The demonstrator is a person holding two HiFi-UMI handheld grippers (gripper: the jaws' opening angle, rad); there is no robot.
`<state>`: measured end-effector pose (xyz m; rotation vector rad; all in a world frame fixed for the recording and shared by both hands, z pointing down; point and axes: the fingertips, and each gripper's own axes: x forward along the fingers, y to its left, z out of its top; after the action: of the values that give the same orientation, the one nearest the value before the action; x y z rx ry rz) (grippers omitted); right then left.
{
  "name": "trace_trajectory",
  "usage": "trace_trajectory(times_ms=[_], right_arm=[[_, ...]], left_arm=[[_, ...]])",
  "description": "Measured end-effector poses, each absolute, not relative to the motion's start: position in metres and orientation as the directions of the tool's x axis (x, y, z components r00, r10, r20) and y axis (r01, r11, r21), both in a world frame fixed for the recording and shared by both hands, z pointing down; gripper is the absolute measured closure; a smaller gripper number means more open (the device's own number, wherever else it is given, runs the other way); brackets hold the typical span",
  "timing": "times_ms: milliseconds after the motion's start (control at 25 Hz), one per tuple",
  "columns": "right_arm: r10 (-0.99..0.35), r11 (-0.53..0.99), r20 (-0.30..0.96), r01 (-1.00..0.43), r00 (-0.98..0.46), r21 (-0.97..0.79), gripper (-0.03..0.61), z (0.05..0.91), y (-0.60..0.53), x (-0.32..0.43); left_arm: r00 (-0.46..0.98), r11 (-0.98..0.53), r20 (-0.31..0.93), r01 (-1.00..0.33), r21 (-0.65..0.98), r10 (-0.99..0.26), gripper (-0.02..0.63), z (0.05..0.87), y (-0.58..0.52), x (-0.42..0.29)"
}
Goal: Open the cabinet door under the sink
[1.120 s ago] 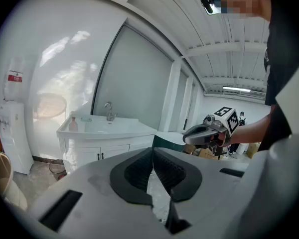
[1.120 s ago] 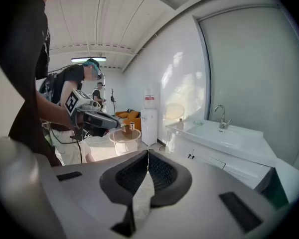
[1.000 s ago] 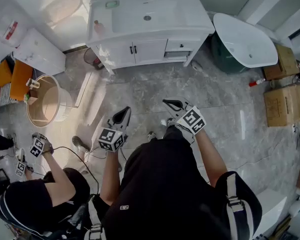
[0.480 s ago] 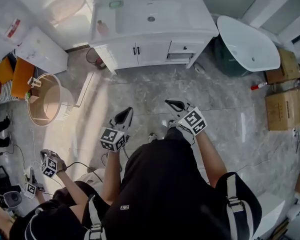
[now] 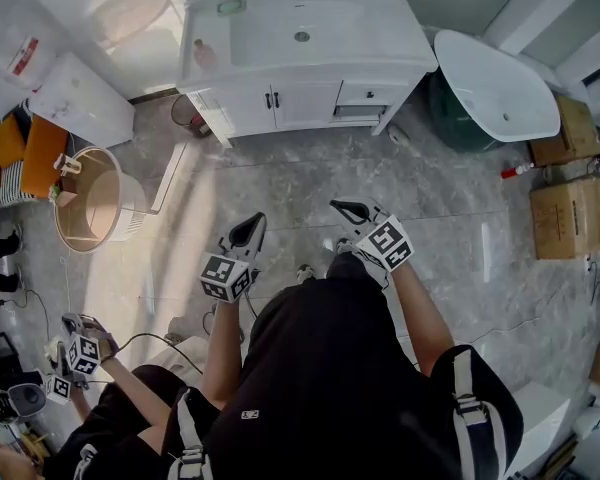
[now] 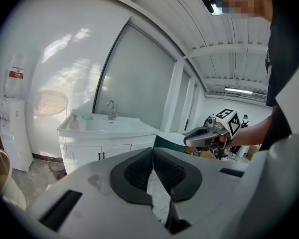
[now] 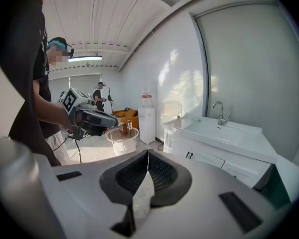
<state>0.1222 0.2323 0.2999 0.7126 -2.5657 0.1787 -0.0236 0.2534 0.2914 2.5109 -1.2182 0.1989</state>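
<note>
A white vanity with a sink [image 5: 300, 30] stands against the far wall. Its two cabinet doors [image 5: 270, 103] under the basin are closed, with dark handles in the middle; they also show in the left gripper view [image 6: 97, 153] and the right gripper view [image 7: 199, 157]. My left gripper [image 5: 252, 224] and right gripper [image 5: 342, 208] hover side by side over the marble floor, well short of the vanity. Both point toward it. In the gripper views the left gripper [image 6: 152, 151] and the right gripper [image 7: 147, 153] have their pads touching, with nothing between them.
A white freestanding bathtub [image 5: 495, 78] stands right of the vanity, with cardboard boxes [image 5: 570, 213] beyond it. At left are a water dispenser [image 5: 75, 98] and a round tub-like table [image 5: 90, 200]. A second person [image 5: 110, 408] with marker cubes crouches at lower left. A small bin [image 5: 185, 118] sits by the vanity's left leg.
My two grippers have kept their places. The other person's hands with marker cubes at lower left have shifted downward and left.
</note>
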Motion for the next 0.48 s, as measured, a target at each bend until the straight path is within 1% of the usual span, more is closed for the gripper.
trace_trajectory(times_ms=[480], right_arm=[[-0.449,0.853,0.504,-0.521,-0.737,-0.002,0.518,0.313,0.236,0.130]], left_arm=[[0.623,-0.570,0.287,-0.782,0.251,-0.728,0.597,0.297,0.254,-0.028]])
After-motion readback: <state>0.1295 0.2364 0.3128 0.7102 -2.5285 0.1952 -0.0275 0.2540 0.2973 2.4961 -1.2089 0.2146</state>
